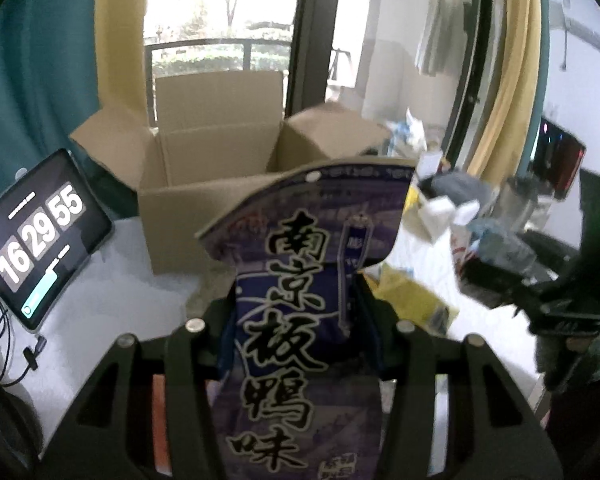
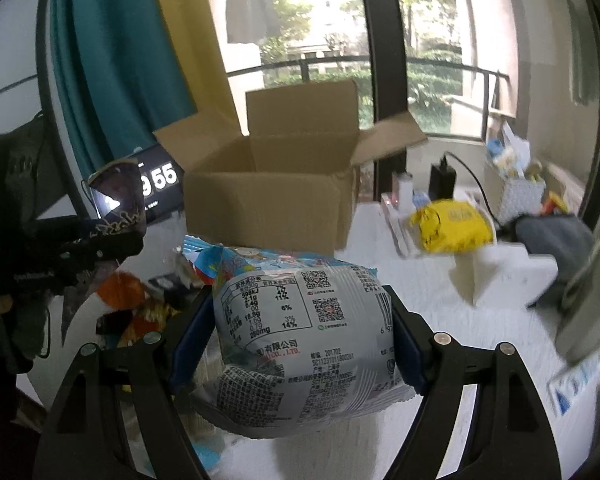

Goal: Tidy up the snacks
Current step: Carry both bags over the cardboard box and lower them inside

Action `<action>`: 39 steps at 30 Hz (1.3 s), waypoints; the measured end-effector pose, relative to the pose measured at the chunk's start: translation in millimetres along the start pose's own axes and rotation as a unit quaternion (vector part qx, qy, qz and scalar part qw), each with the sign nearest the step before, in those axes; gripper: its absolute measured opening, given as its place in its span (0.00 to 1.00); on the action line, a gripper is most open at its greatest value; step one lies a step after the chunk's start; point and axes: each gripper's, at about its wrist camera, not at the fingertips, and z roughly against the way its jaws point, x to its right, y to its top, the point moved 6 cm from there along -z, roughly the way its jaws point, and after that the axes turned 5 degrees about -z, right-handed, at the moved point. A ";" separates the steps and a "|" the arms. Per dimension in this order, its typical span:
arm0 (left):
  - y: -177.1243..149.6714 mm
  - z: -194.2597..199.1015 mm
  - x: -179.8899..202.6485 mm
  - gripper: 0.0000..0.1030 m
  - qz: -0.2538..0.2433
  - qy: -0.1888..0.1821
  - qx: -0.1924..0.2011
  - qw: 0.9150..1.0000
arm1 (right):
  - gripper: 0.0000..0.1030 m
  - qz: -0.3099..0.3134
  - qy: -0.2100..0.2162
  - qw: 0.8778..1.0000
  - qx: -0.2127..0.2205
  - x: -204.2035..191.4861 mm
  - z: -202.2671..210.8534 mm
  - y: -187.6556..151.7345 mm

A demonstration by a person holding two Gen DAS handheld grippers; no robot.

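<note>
My left gripper (image 1: 300, 312) is shut on a purple snack bag (image 1: 300, 280) with large black characters, held upright above the white table. In the right wrist view that same purple bag (image 2: 120, 196) and left gripper (image 2: 100, 240) show at the left. My right gripper (image 2: 300, 320) is shut on a puffy white-and-blue snack bag (image 2: 300, 320) with its printed back facing the camera. An open cardboard box (image 1: 212, 184) stands straight ahead of both grippers, flaps spread; in the right wrist view this cardboard box (image 2: 268, 200) sits just beyond the held bag.
A tablet (image 1: 40, 236) showing a clock leans at the left with cables beside it. A yellow snack pack (image 2: 452, 224) lies on white items at the right. More snack packets (image 2: 140, 308) lie on the table below left. Clutter (image 1: 492, 232) fills the table's right side.
</note>
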 end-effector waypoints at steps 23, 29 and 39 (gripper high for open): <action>106.1 -51.3 -110.5 0.50 0.030 0.058 0.068 0.996 | 0.79 0.031 0.012 0.999 0.036 -0.9 -90.5 121.8; 122.1 -84.2 -132.6 0.50 0.038 0.075 0.075 0.994 | 0.79 0.020 0.009 0.999 0.033 4.2 -122.7 147.4; 146.4 -134.5 -151.2 0.52 0.032 0.082 0.072 0.994 | 0.79 0.011 0.002 1.000 0.016 7.6 -181.6 176.9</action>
